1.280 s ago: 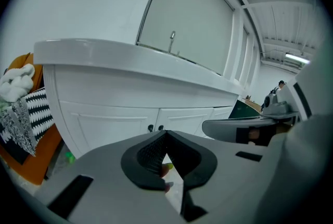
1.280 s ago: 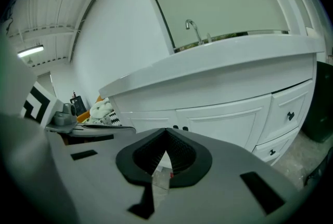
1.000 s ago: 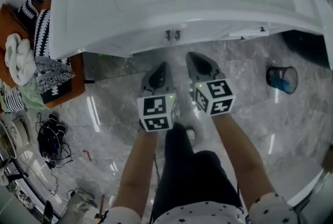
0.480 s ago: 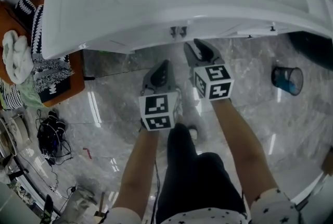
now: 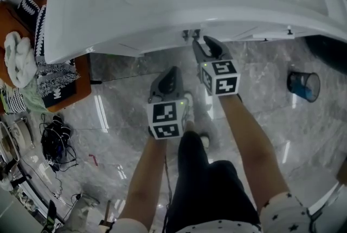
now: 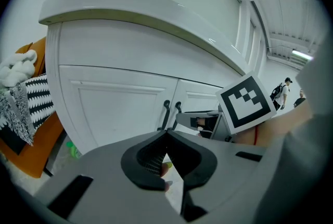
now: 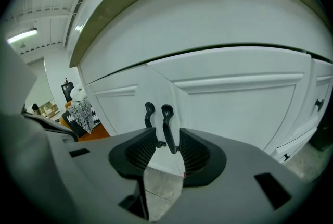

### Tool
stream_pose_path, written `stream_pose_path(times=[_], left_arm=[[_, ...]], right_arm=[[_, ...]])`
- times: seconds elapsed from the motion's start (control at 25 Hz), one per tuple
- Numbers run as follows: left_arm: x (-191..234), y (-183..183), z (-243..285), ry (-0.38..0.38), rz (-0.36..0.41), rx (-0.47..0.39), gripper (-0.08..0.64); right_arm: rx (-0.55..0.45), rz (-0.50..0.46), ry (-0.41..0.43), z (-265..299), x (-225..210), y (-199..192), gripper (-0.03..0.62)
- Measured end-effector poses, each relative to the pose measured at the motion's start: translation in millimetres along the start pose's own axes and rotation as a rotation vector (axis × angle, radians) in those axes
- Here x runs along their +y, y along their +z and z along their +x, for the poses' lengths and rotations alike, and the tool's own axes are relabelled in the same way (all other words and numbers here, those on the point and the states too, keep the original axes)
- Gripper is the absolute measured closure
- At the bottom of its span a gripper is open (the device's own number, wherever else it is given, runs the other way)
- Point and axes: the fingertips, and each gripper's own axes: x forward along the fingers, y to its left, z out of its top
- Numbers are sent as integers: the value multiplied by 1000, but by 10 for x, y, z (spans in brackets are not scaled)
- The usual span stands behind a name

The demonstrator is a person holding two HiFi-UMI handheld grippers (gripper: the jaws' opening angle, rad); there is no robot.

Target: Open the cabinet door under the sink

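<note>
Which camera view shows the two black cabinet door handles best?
The right gripper view: the handles are close, sharp and full length, one seen between the open jaws. The left gripper view shows them smaller and farther away. The head view shows only their tops under the sink rim.

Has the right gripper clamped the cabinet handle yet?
No: on the right gripper the jaws have just been opening and stand apart, with the black handle between them and a gap on both sides.

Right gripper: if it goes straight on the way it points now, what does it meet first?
Most likely the right-hand black door handle: it shows in the gap of the right gripper, whose jaws have just been opening. Behind it stands the white cabinet door. Depth is unclear.
</note>
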Motion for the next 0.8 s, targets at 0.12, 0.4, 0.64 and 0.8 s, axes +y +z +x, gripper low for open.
stream_pose_path(times=[0.12, 0.4, 0.64, 0.8], left_arm=[[46, -40, 4, 7, -5, 7, 558], [117, -90, 18, 21, -11, 17, 558], [118, -101, 13, 20, -14, 15, 558], [111, -101, -1, 17, -13, 15, 558]], right_arm=[[-1, -6, -5, 88, 4, 38, 465], [1, -16, -47, 206, -42, 72, 466], [0, -32, -76, 204, -22, 68, 515], [4, -50, -84, 201, 3, 85, 539]])
